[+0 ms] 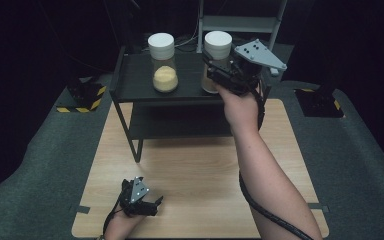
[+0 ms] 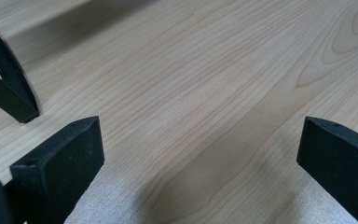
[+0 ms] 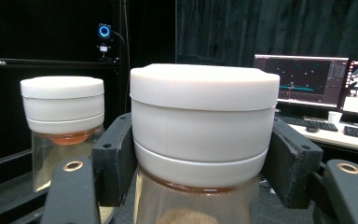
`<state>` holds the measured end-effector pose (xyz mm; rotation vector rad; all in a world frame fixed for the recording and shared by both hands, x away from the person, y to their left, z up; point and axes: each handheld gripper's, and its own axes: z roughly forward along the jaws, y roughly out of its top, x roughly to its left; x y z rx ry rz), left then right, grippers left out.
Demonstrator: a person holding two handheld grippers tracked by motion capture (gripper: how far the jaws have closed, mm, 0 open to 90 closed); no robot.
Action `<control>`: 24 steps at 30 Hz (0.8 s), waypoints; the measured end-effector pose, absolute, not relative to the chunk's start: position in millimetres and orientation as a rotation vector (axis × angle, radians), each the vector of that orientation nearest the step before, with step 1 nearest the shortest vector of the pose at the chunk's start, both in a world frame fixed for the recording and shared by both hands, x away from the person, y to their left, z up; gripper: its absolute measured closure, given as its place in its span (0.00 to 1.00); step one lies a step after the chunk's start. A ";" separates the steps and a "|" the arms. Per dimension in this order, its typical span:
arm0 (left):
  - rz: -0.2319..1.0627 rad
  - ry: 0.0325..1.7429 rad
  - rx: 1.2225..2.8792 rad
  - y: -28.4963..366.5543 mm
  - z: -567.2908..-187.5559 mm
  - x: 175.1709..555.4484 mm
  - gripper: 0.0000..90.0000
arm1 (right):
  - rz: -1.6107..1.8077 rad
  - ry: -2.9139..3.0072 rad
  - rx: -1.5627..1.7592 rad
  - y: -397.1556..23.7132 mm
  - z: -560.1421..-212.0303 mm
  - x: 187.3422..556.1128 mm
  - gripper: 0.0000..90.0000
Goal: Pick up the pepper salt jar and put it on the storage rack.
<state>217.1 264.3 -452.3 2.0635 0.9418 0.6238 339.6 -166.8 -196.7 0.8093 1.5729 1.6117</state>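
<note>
At the left of the high view, the left tongs (image 1: 156,204) rest low on the pale wooden surface (image 1: 200,165), their jaws spread with nothing between them; the left gripper view shows the light wood grain running between the 2 black jaws, and a black metal leg (image 2: 7,88) of the shelf cut off at the frame's edge. Farther back stands a black 2-tier metal shelf (image 1: 130,80), its lower tier lost in shadow. On its top tier sits a clear jar (image 1: 164,62) with a thick white screw lid, holding yellow grainy powder. To its right, the right tongs (image 1: 215,67) pinch a second jar (image 1: 218,47) just under its white lid, on or just above the same top tier; hand and gripper hide its lower half, so whether its base touches the shelf is unclear. In the right gripper view this jar (image 3: 204,135) has a smooth round white lid over clear glass, with brownish contents at the cut-off bottom edge.
</note>
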 end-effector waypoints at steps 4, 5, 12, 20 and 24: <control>0.621 0.944 2.062 264.6 -452.2 217.3 0.01 | 1.603 1.573 0.807 -163.6 -198.5 344.8 0.38; 0.621 0.945 2.062 264.6 -452.2 217.3 0.01 | 1.607 1.570 0.810 -163.0 -199.5 345.9 0.38; 0.623 0.941 2.064 264.5 -452.2 217.2 0.01 | 1.611 1.565 0.823 -159.7 -205.0 352.4 0.38; 0.618 0.944 2.057 265.2 -452.7 217.4 0.01 | 1.601 1.571 0.824 -155.3 -205.7 356.8 0.38; 0.615 0.945 2.055 265.5 -452.9 217.5 0.01 | 1.600 1.571 0.828 -154.6 -206.2 359.0 0.38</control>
